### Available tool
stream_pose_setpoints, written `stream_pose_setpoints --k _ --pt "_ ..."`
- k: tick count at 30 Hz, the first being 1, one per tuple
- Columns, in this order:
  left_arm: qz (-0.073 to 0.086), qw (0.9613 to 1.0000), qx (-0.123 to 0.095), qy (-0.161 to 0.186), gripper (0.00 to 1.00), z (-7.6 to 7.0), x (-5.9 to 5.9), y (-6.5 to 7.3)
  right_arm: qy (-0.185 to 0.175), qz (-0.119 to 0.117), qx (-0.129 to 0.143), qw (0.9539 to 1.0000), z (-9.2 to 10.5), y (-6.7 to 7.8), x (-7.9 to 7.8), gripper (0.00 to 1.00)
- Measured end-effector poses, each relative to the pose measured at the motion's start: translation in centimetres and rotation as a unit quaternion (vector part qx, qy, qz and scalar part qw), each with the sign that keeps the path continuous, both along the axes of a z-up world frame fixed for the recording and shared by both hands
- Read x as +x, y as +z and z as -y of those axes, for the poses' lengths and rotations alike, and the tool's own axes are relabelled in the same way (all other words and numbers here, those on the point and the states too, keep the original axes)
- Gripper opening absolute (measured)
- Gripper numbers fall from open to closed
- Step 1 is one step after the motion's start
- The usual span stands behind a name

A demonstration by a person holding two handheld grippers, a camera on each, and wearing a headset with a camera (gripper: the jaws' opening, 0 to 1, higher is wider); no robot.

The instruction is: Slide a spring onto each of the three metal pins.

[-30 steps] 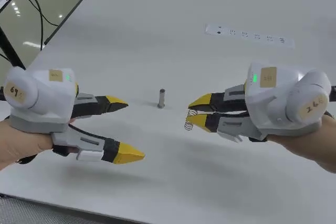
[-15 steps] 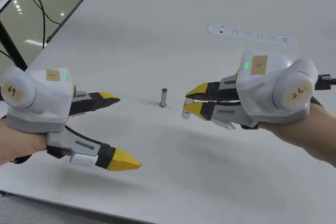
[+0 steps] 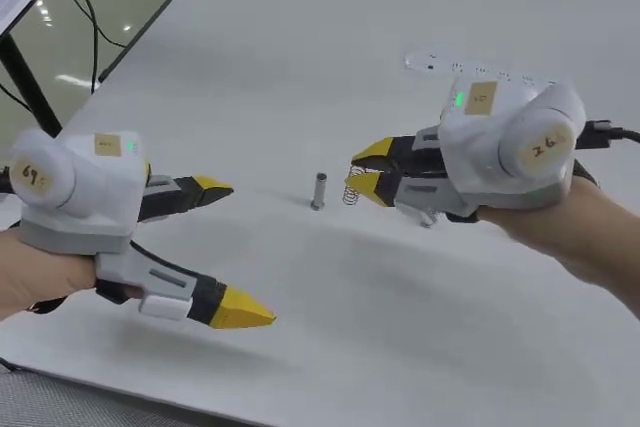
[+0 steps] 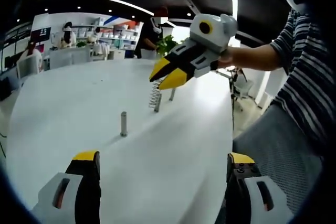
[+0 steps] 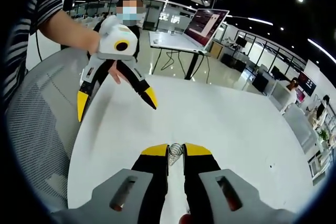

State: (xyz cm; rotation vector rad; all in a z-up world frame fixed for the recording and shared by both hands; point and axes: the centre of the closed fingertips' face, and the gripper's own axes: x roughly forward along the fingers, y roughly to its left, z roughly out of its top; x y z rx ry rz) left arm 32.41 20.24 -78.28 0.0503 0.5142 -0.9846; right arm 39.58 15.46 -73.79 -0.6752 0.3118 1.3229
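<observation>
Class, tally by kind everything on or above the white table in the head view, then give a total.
metal pin: 1
spring: 1
power strip: 1
grippers: 2, the left gripper and the right gripper
Total: 5

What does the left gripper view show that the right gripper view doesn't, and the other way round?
Left gripper view: an upright metal pin on the table, and the right gripper seen from outside, with the spring hanging at its tips. Right gripper view: the left gripper with its jaws wide apart, and a laptop beyond the table. Both: the spring and the white table.
</observation>
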Motion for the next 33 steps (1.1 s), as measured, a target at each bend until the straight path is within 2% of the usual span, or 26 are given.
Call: stream_pose_setpoints --k 12,23,33 --pt "-0.001 1.0000 0.000 0.004 0.98 -0.1 0.0 0.0 -0.005 0.004 -0.003 1.0000 -1.4 0.1 1.6 0.07" --pt "-0.001 1.0000 0.001 0.006 0.98 -0.1 0.1 0.1 -0.026 -0.018 0.019 0.9993 -2.6 0.1 2.9 0.07" --pt "0.001 1.0000 0.000 0.009 0.98 -0.3 0.2 0.3 -0.032 -0.024 0.019 0.9990 -3.1 -0.5 3.1 0.07"
